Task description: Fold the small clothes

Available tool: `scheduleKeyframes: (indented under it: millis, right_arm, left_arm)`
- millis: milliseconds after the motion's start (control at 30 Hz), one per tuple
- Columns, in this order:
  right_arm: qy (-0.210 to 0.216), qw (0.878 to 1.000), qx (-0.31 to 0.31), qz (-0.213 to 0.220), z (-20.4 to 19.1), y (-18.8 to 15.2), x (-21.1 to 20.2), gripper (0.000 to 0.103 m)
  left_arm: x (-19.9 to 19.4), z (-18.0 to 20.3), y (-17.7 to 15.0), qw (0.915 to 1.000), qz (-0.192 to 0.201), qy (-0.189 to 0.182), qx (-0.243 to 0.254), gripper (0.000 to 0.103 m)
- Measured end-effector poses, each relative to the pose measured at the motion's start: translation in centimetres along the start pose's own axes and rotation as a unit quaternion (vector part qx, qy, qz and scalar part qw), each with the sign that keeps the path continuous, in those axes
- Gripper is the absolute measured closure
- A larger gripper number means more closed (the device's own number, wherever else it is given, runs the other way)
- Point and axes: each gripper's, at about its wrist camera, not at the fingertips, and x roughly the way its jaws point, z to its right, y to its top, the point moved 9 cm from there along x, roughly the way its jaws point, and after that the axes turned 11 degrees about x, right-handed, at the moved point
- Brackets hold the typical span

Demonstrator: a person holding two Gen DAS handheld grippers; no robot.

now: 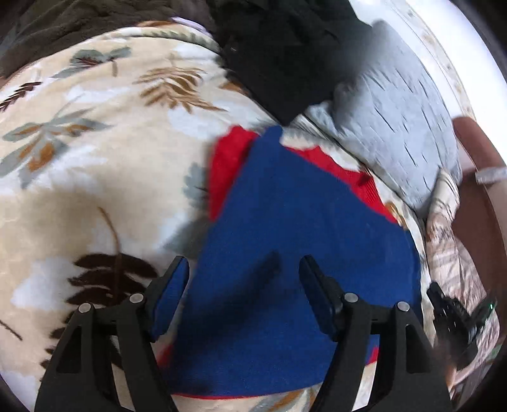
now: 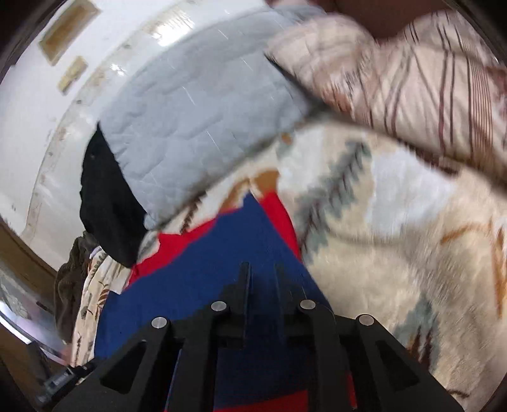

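Note:
A small blue and red garment (image 1: pixel 294 228) lies on a cream leaf-print blanket (image 1: pixel 95 158), blue side up with red showing at its far edges. My left gripper (image 1: pixel 244 272) is open just above its near part, fingers apart and empty. In the right wrist view the same garment (image 2: pixel 209 269) lies under my right gripper (image 2: pixel 261 272), whose fingers stand close together over the blue cloth. I cannot tell whether cloth is pinched between them. The right gripper also shows at the right edge of the left wrist view (image 1: pixel 453 313).
A grey quilted pillow (image 1: pixel 396 126) and a black garment (image 1: pixel 285 57) lie beyond the blue piece. A striped pillow (image 2: pixel 412 73) sits at the right. A dark brown blanket (image 1: pixel 63 28) lies at the far left. A white wall (image 2: pixel 47 104) is behind.

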Motion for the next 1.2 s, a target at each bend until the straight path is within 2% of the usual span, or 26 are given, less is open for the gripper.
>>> scheduleKeyframes:
  millis: [67,100,133,200,267,300,367,400,433,500,533,567,600,667,700,733,767,800,833,900,933,1000,1100,1200]
  right_arm:
    - [-0.006,1.0,-0.014,-0.017,-0.2,-0.7,0.9,0.085]
    - [-0.036,0.998,-0.016,-0.044,0.7,-1.6,2.1,0.085]
    - [-0.056,0.996,-0.016,-0.066,1.5,-2.5,3.1,0.088]
    - [-0.057,0.997,-0.01,-0.045,1.6,-2.3,2.5,0.091]
    - [-0.052,0.998,-0.019,-0.023,0.3,-1.7,1.1,0.083]
    - [-0.041,0.999,-0.033,-0.004,-0.6,-1.5,0.3,0.083]
    - [-0.031,0.998,-0.055,0.002,-1.6,-1.7,-0.1,0.08]
    - [-0.028,0.998,-0.063,-0.009,-2.0,-2.2,0.3,0.079]
    - [-0.03,0.997,-0.067,-0.023,-2.0,-2.8,0.9,0.079]
    - [-0.061,0.992,-0.078,-0.073,-1.1,-4.7,3.0,0.079]
    - [-0.069,0.992,-0.09,-0.058,-1.3,-4.7,2.9,0.08]
    - [-0.074,0.992,-0.096,-0.047,-1.7,-4.5,2.4,0.077]
    - [-0.07,0.992,-0.102,-0.038,-2.7,-4.4,1.7,0.076]
    - [-0.029,0.993,-0.113,-0.033,-4.5,-4.8,0.5,0.076]
    - [-0.017,0.991,-0.128,-0.035,-5.5,-5.3,0.1,0.074]
    - [-0.016,0.989,-0.138,-0.043,-5.8,-6.0,0.3,0.066]
    - [-0.022,0.987,-0.148,-0.061,-5.9,-6.8,1.0,0.058]
    - [-0.042,0.982,-0.156,-0.094,-5.4,-8.1,2.1,0.058]
    - [-0.058,0.98,-0.165,-0.099,-5.0,-8.7,2.7,0.058]
    - [-0.066,0.979,-0.18,-0.068,-5.9,-8.5,1.9,0.056]
    - [-0.057,0.979,-0.186,-0.064,-6.8,-8.6,1.4,0.056]
    - [-0.006,0.978,-0.201,-0.06,-9.2,-9.3,0.5,0.056]
    - [0.044,0.959,-0.268,-0.08,-12.8,-13.1,-0.5,0.056]
    - [0.073,0.924,-0.356,-0.114,-16.0,-18.2,-0.6,0.055]
  left_arm:
    - [0.9,-1.4,-0.4,0.9995,-0.016,0.017,-0.02,0.031]
    - [1.7,-2.0,-0.6,0.999,-0.027,0.011,-0.033,0.031]
    - [1.6,-2.2,-0.5,0.9991,-0.022,0.004,-0.036,0.031]
    - [0.9,-2.2,-0.2,0.9985,-0.015,-0.015,-0.051,0.031]
    - [-0.2,-2.0,0.3,0.9961,0.01,-0.053,-0.07,0.031]
    - [-0.5,-2.3,0.5,0.9952,0.019,-0.055,-0.078,0.031]
    - [-0.2,-3.0,0.4,0.996,0.009,-0.035,-0.081,0.03]
    - [0.6,-3.6,-0.2,0.9963,-0.008,-0.016,-0.084,0.03]
    - [1.2,-3.8,-0.4,0.9964,-0.018,-0.011,-0.081,0.03]
    - [1.1,-3.2,-0.2,0.9982,-0.017,0.005,-0.057,0.03]
    - [0.9,-2.9,-0.2,0.9985,-0.019,0.009,-0.05,0.03]
    - [0.6,-2.6,-0.1,0.9987,-0.014,0.0,-0.049,0.03]
    - [0.2,-2.3,0.0,0.9983,-0.006,-0.019,-0.054,0.03]
    - [0.1,-2.3,0.1,0.9965,0.001,-0.046,-0.07,0.03]
    - [0.4,-2.6,0.0,0.996,-0.006,-0.046,-0.076,0.03]
    - [0.8,-2.8,-0.2,0.9961,-0.016,-0.038,-0.078,0.03]
    - [1.4,-3.0,-0.5,0.9962,-0.027,-0.031,-0.077,0.03]
    - [1.6,-2.9,-0.4,0.9969,-0.024,-0.029,-0.07,0.03]
    - [1.4,-2.7,-0.4,0.9973,-0.024,-0.024,-0.065,0.03]
    - [1.0,-2.4,-0.3,0.9974,-0.025,-0.027,-0.061,0.029]
    - [0.9,-2.4,-0.3,0.9971,-0.024,-0.033,-0.064,0.029]
    - [1.0,-3.3,-0.2,0.9954,-0.024,-0.04,-0.084,0.029]
    - [0.7,-4.9,-0.1,0.989,-0.022,-0.068,-0.13,0.03]
    - [0.1,-6.3,0.0,0.9812,-0.019,-0.096,-0.166,0.03]
